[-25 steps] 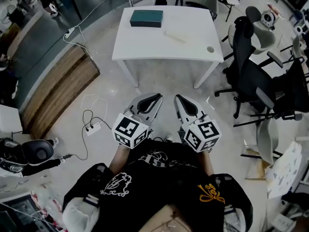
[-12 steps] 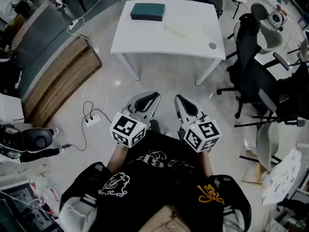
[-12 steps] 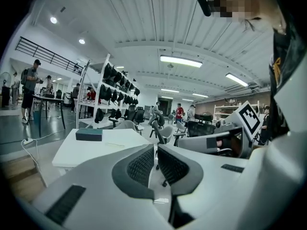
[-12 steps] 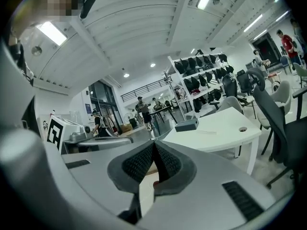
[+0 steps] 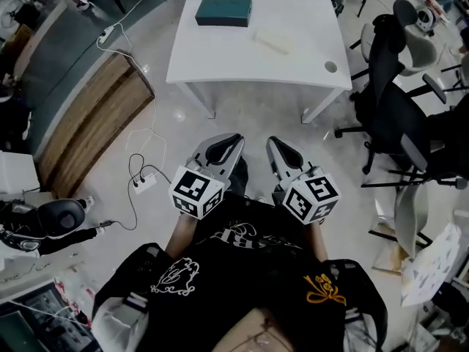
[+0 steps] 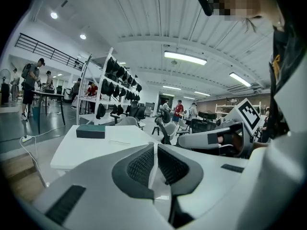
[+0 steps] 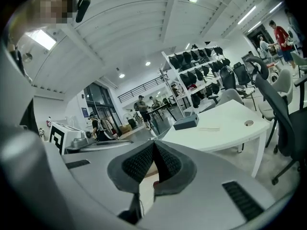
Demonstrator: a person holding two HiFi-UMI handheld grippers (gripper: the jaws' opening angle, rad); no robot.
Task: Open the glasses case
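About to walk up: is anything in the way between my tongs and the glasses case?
Nothing visible: bare floor separates the left tongs and right tongs from the table, and the case lies in the open at its far side.

Office floor, white table and surrounding clutter

A white table [image 5: 242, 64] is seen at the upper centre of the head view. A pale flat strip [image 5: 272, 42] is laid on its top, and a round cable hole [image 5: 330, 67] is set near its right corner. Black office chairs [image 5: 388, 94] are crowded at the upper right. On the pale floor at the left, a white power strip [image 5: 144, 184] with looping cables is seen near a wooden floor panel [image 5: 91, 127]. In the left gripper view, a shelving rack [image 6: 103, 87] loaded with dark items is shown left of centre.
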